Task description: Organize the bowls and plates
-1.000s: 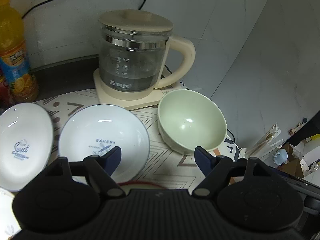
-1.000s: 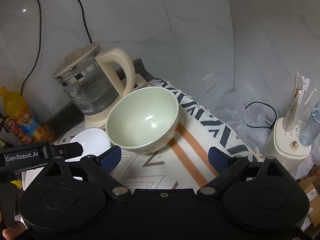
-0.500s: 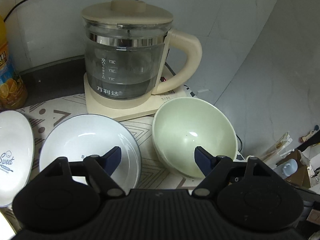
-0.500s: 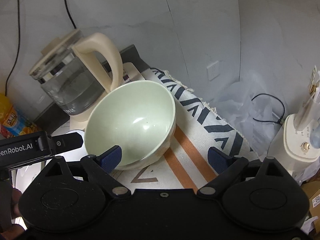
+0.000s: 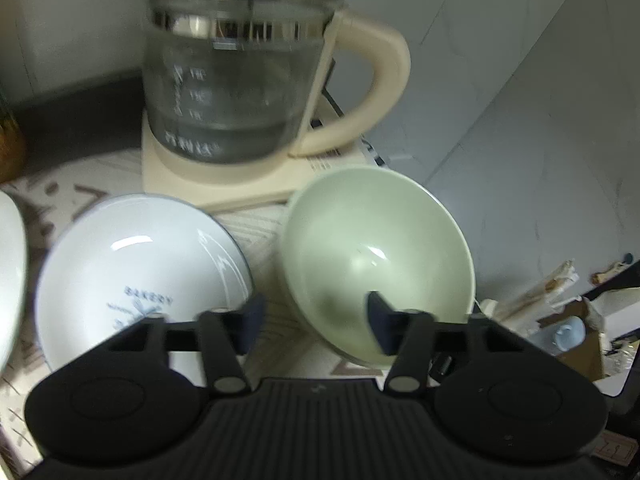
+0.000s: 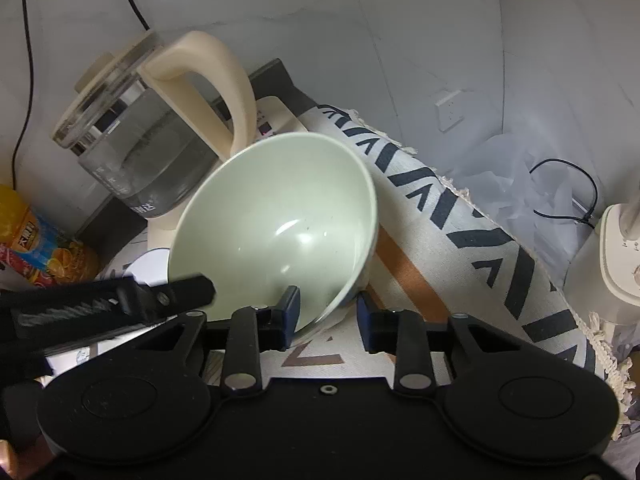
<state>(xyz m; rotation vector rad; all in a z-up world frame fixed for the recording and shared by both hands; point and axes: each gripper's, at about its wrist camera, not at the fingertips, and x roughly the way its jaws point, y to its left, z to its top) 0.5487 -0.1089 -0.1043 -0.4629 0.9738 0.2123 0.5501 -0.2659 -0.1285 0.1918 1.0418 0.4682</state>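
A pale green bowl (image 5: 378, 264) (image 6: 276, 228) stands on the patterned mat in front of the kettle. A white plate printed "BAKERY" (image 5: 132, 276) lies to its left, and the edge of another white plate (image 5: 8, 280) shows at the far left. My left gripper (image 5: 314, 326) straddles the green bowl's left rim, jaws partly closed with a gap, right finger inside the bowl. My right gripper (image 6: 328, 316) straddles the bowl's near right rim, left finger inside, right finger outside, jaws narrowed but apart from the rim.
A glass kettle with cream handle (image 5: 240, 80) (image 6: 160, 136) stands on its base right behind the dishes. An orange juice bottle (image 6: 36, 240) is at the left. A white appliance (image 6: 608, 264) and a cable (image 6: 568, 192) lie beyond the mat's (image 6: 460, 216) right edge.
Both grippers moved forward and down to the green bowl and narrowed their jaws around its rim. The kettle looms closer in both views.
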